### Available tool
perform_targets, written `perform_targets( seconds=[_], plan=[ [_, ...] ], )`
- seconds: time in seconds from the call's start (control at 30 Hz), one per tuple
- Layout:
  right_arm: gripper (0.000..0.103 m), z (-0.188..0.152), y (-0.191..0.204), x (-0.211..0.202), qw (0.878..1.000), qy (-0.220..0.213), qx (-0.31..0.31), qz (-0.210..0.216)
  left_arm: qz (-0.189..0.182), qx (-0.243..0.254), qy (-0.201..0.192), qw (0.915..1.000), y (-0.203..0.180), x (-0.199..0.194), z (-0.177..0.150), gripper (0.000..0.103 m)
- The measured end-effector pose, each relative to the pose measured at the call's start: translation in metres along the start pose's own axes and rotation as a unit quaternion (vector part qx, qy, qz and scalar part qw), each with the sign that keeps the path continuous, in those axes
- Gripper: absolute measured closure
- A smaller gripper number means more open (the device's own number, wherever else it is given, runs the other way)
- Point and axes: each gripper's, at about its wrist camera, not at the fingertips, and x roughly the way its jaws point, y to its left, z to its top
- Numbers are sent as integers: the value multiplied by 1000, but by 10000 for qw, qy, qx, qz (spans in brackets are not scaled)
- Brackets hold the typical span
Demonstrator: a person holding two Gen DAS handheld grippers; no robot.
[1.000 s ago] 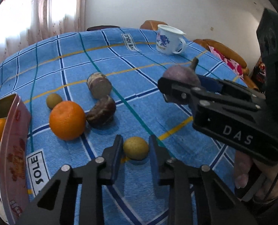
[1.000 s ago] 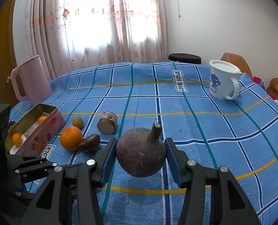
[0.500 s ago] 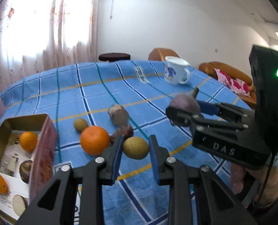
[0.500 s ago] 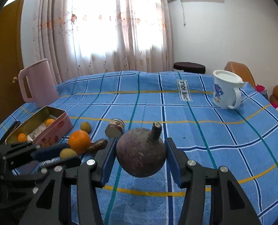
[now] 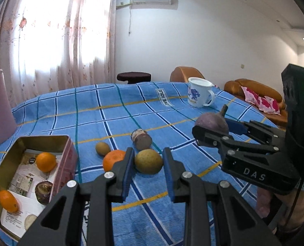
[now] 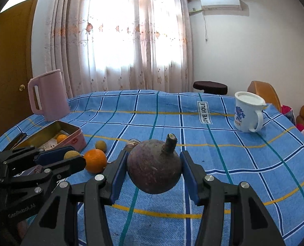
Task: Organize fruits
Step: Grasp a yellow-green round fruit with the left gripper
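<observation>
My left gripper (image 5: 148, 162) is shut on a small yellow-green fruit (image 5: 148, 161) and holds it above the blue checked tablecloth (image 5: 111, 119). My right gripper (image 6: 154, 169) is shut on a round dark purple fruit (image 6: 154, 169) with a stem, also held in the air. The right gripper also shows in the left wrist view (image 5: 211, 131). An open pink tin (image 5: 64, 164) at the left holds two oranges (image 5: 46, 161) and a dark fruit (image 5: 43, 191). On the cloth lie an orange (image 5: 112, 160), a small green fruit (image 5: 102, 148) and a brown cut fruit (image 5: 141, 139).
A white mug with a blue pattern (image 6: 248, 112) stands at the far right of the table. A pink jug (image 6: 47, 96) stands at the far left behind the tin. A dark stool (image 6: 210, 87) and orange sofa seats (image 5: 254, 90) stand beyond the table.
My left gripper has risen from the cloth with the yellow-green fruit in it, and the tin has come into view. My right gripper has risen a little with the purple fruit.
</observation>
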Motion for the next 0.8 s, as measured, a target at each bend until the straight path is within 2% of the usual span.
perform_targets(
  seconds=[0.8],
  plan=[
    [50,-1,5,-15,9989,-428,-185,68,301,75,-407,9987,2,-14,1,74]
  ],
)
